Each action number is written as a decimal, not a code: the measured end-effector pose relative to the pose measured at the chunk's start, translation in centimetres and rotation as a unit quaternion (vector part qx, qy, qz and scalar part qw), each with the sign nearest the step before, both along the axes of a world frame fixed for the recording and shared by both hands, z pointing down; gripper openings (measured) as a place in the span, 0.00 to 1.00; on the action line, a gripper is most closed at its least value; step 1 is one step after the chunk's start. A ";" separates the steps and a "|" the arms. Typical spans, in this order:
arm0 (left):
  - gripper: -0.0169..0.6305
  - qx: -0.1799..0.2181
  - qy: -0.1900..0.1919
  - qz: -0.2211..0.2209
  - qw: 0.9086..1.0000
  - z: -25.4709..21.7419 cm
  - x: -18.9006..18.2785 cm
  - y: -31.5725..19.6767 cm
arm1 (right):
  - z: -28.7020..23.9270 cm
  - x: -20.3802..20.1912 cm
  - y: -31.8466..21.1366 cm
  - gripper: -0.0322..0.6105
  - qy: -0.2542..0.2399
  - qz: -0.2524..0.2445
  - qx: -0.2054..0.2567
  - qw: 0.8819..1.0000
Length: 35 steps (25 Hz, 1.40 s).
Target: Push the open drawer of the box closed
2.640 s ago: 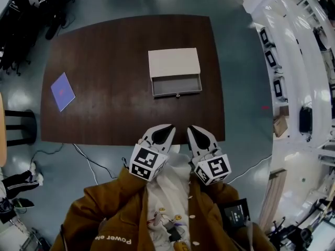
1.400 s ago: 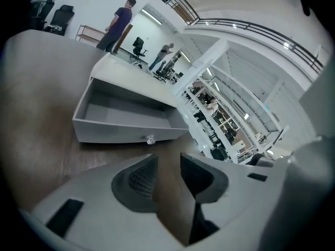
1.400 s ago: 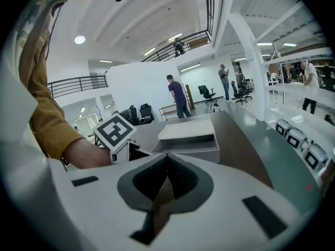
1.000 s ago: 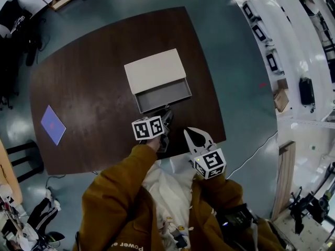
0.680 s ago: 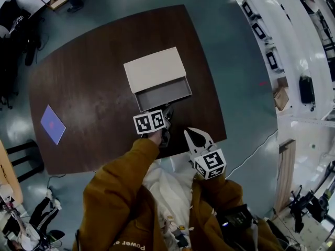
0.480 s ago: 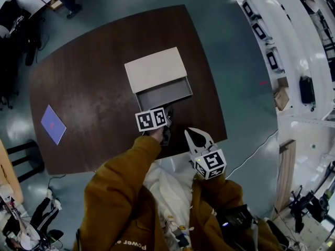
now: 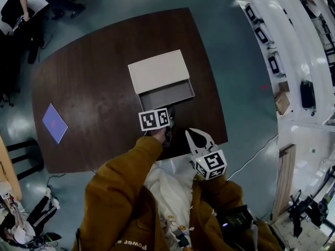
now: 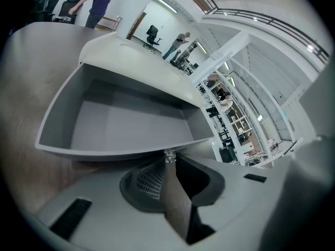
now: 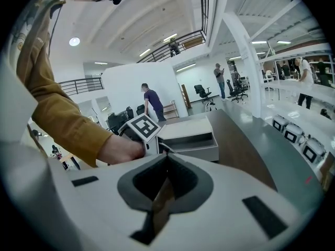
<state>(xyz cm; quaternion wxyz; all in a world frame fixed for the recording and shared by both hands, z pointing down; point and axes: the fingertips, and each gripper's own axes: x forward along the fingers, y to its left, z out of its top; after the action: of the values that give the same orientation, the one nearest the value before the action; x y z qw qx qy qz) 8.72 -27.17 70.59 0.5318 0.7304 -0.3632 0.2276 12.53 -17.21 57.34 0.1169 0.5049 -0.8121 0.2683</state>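
Drawer [image 7: 166, 94] of the box [image 7: 158, 70] is seen pulled out towards the bottom of the head view, near the middle of the dark worktop [image 7: 89, 82]. The step in hand is judged to be the making of contact before the push. The left gripper [image 7: 170, 114] is set against the drawer's front edge, and its fingers [image 8: 152, 179] are closing, their tips pinched on the small knob [image 8: 168, 156] there. A straight, level shove towards the top of the frame is judged to be called for next, so that the box is not slid along. The left arm, in a brown sleeve [image 7: 123, 177], is stretched forward over the worktop's near edge. The right gripper [image 7: 196, 133] is held at that edge, lower right of centre, fingers clenched on nothing.
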 end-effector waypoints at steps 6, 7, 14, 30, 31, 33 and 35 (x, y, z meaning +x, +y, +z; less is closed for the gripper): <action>0.13 0.000 -0.006 -0.001 1.000 0.0 0.0 -0.3 | 0.0 0.2 -0.1 0.05 0.000 0.000 0.001 1.000; 0.13 0.001 -0.007 -0.002 1.000 0.0 0.1 -0.4 | 0.0 0.3 -0.1 0.05 0.000 0.000 0.001 1.000; 0.13 0.007 -0.013 -0.004 1.000 0.0 -0.1 -2.2 | 0.0 0.6 -0.1 0.05 -0.002 0.004 -0.001 1.000; 0.13 0.012 -0.021 0.000 1.000 0.1 -0.3 -4.8 | 1.3 0.9 -3.5 0.05 0.026 -0.024 0.011 0.999; 0.13 0.012 -0.021 0.000 1.000 0.2 -0.4 -4.9 | 1.4 0.7 -3.6 0.05 0.026 -0.026 0.010 0.999; 0.13 0.013 -0.021 0.000 1.000 0.2 -0.7 -5.3 | 1.6 0.4 -4.0 0.05 0.026 -0.031 0.008 0.999; 0.13 0.015 -0.020 -0.001 1.000 0.2 -0.8 -5.8 | 1.7 0.2 -4.4 0.05 0.026 -0.036 0.006 0.999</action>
<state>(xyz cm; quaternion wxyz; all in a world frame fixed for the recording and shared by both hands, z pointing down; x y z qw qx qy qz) 7.96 -33.00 70.81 0.5138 0.7330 -0.3778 0.2366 12.71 -21.60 59.05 0.1445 0.4825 -0.8283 0.2453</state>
